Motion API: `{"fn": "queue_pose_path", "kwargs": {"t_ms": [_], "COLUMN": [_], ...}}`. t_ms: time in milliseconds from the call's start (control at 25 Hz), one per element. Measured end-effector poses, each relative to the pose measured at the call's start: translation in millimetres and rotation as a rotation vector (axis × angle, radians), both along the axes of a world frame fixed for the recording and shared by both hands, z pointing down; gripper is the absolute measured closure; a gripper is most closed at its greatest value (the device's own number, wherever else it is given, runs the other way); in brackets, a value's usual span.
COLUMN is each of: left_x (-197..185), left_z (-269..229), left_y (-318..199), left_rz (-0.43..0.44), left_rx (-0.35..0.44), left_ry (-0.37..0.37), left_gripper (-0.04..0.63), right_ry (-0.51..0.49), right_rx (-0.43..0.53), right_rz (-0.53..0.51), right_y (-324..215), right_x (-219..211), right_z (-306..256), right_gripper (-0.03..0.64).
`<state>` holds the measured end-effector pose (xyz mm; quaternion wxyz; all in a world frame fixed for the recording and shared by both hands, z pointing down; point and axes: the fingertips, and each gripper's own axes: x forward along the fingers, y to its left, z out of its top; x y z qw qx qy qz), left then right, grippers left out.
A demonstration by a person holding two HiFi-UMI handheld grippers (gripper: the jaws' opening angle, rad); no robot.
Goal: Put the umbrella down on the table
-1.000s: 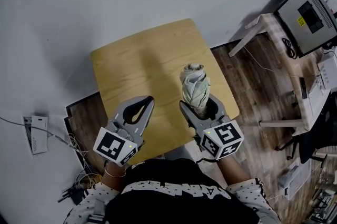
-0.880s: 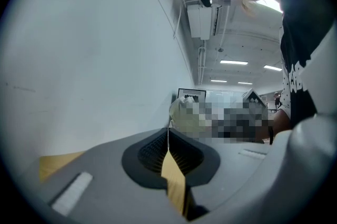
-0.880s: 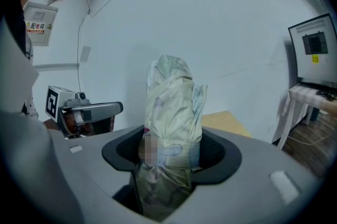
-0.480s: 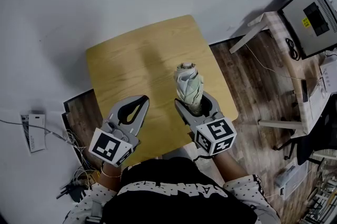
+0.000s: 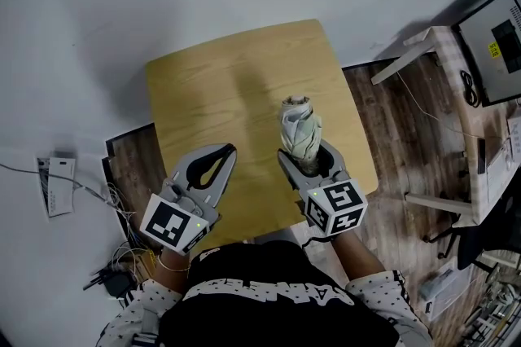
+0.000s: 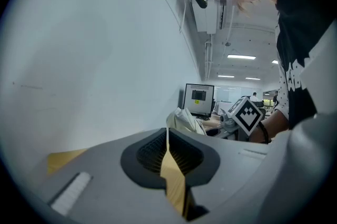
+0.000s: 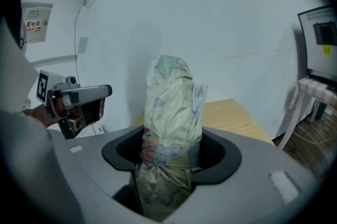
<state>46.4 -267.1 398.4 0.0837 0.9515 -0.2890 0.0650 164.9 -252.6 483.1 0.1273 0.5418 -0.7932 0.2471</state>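
Pale wall behind, wood-look floor to the side, and in the middle a small yellow-topped table (image 5: 220, 85), bare wood right across. Over its near right part sits the right gripper (image 5: 306, 155), and it has the umbrella (image 5: 299, 125): folded, wrapped in its pale green patterned cloth, standing nearly upright between the jaws with its rounded end tipped away from the person (image 5: 277, 296). From the right gripper view the hold is plain: the right gripper (image 7: 174, 150) has both dark pads pressed against the lower part of the umbrella (image 7: 171, 102), most of the bundle rising above them, table (image 7: 234, 115) and wall beyond. Whether the bottom end touches the wood, no view shows. Across on the near left, the left gripper (image 5: 229, 150) hangs over the table's front edge, jaws pressed together at the tips, only a teardrop gap behind them and nothing in it. Its own view agrees: the left gripper (image 6: 167, 132) is closed up, just a sliver of table (image 6: 62, 159) showing through the slit, the umbrella (image 6: 181, 119) beyond it. Off to the right a monitor (image 5: 498, 40) stands on a white desk (image 5: 423, 40), and cables (image 5: 114, 280) lie tangled on the floor at lower left.
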Motion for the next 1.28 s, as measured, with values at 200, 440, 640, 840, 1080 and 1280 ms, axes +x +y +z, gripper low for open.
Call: {"fn": "queue_pose_path", "kwargs": {"t_ms": [200,440,640,840,1080,1280], "left_x": [-8,-15,-20,-29,-32,-36], "left_z": [6,11,13,19,23,26], "left_y": [-2,-5,-7,-6,-8,-10], "left_rz": [-0.028,-0.052,-0.070,-0.089,-0.110,-0.126], "left_rx": [-0.007,-0.022,-0.032,-0.039,-0.061,-0.056], "left_ry": [-0.003,-0.004,-0.015,-0.033,-0.050,-0.044], "left_gripper": [0.601,0.601,0.601,0.601,0.601,0.601], "right_ry": [0.008,0.010,0.020,0.033,0.045,0.054], "right_rx": [-0.024,-0.053,-0.080,-0.105,-0.126,-0.147], "right_rz": [-0.013,-0.028,-0.038,-0.042,-0.046,-0.054], "right_y": [-4,-11,-14,-15,-20,-23], "right_x": [-4,-7,-8,-11,-10,-11], "right_z": [15,31,43,57,67,79], "right_gripper": [0.319,0.319,0.319,0.319,0.319,0.319]}}
